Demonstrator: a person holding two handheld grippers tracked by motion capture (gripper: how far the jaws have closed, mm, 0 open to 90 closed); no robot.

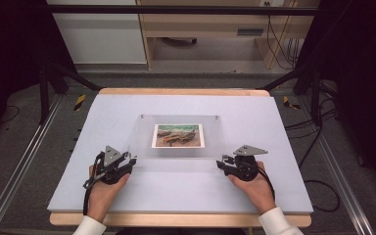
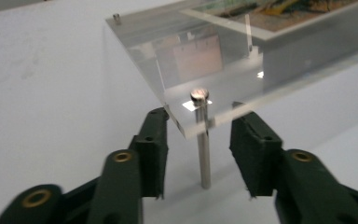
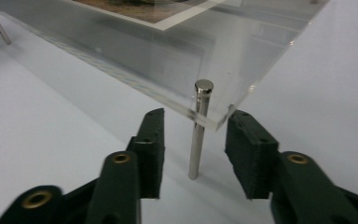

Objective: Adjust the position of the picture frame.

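Low in the frame, the left gripper [image 1: 133, 160] and right gripper [image 1: 219, 163] each stand with jaws parted, clear of a slim metal leg [image 2: 203, 140] at a near corner of the frame, nothing pinched. Beyond them, at mid-picture on the pale table [image 1: 274, 127], sits the clear acrylic frame [image 1: 178, 147], a see-through slab raised on its pins. It holds a small white-bordered print [image 1: 178, 135] in brown and green.
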